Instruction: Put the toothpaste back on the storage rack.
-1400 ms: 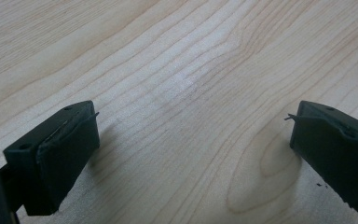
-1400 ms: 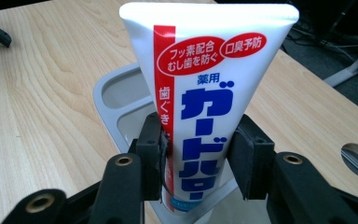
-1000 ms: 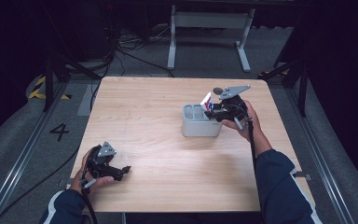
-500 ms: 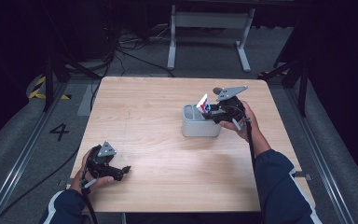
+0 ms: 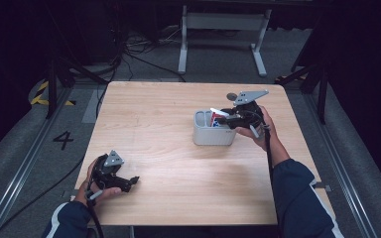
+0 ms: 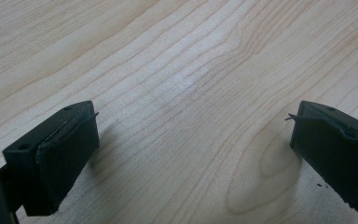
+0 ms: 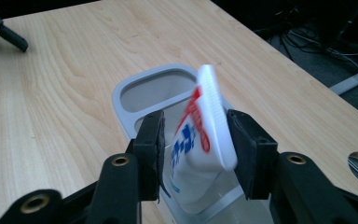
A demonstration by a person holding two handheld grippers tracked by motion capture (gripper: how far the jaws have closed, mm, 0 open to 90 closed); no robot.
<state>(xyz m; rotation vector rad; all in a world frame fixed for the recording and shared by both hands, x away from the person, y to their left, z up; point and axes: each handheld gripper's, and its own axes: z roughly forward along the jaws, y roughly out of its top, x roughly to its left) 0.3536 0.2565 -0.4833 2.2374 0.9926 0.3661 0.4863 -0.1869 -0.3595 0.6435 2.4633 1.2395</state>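
From above, the left gripper (image 5: 129, 182) sits low at the near left corner of the wooden table (image 5: 168, 119), well apart from the grey holder (image 5: 213, 134), with the person's left hand (image 5: 96, 183) wrapped round it. Its own view adds what the high one cannot: the two black jaws stand wide apart over bare wood grain, touching nothing between them.

Farther off, the right gripper (image 5: 224, 118) reaches over the holder's top from the right side, gripped by the right hand (image 5: 258, 126). The right gripper view brings it close: a white toothpaste tube (image 7: 200, 140) with red and blue print stands between the jaws, its crimped end up, its lower end down inside the holder's nearer compartment (image 7: 214, 205). The jaws sit narrowly either side of it; I cannot tell whether they press it. The compartment beyond the tube (image 7: 154, 91) looks hollow.
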